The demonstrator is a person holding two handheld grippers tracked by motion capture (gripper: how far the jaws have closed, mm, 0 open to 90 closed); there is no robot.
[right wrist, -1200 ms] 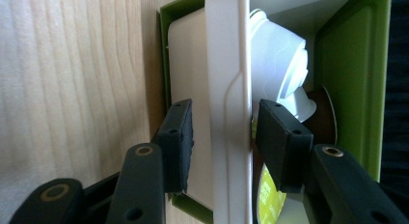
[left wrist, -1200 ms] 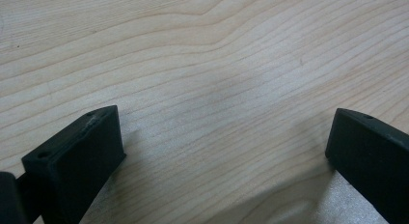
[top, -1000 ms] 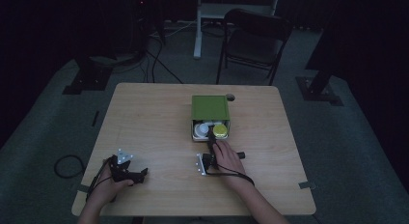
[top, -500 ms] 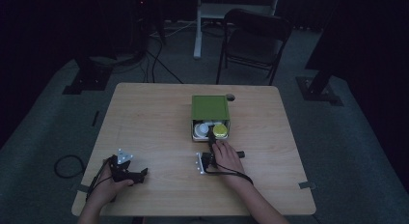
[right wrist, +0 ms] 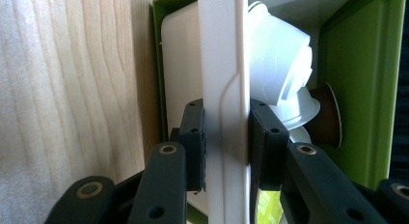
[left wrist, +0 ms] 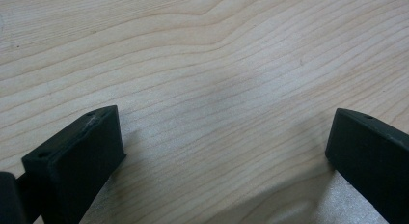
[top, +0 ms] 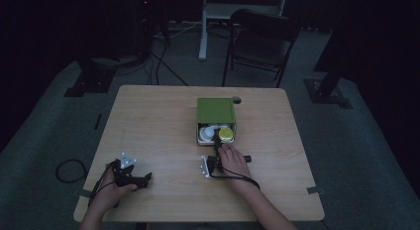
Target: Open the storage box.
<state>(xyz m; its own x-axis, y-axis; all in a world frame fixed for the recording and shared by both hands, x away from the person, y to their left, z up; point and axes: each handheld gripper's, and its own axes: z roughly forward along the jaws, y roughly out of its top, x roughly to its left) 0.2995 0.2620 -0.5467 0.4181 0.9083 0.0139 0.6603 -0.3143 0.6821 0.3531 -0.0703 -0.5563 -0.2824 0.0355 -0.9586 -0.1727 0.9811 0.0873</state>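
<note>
A green box point(top: 216, 110) stands at the middle of the wooden table point(top: 148, 121), its white drawer point(top: 202, 141) pulled out toward me. The drawer holds white capsules point(right wrist: 282, 69), one with a brown top point(right wrist: 328, 119), and a yellow-green lid point(top: 226, 135). My right gripper point(right wrist: 226, 132) has just been closing and is now shut on the drawer's white front wall point(right wrist: 219, 50), which stands between its pads. In the high view this gripper point(top: 216, 149) sits right before the drawer. My left gripper point(left wrist: 226, 151) rests open on bare wood at the near left point(top: 142, 178).
A dark folding chair point(top: 260, 36) and a white stand point(top: 205, 22) are beyond the table's far edge. Cables trail over the floor at left point(top: 69, 168). A small dark hole point(top: 236, 99) marks the tabletop beside the box.
</note>
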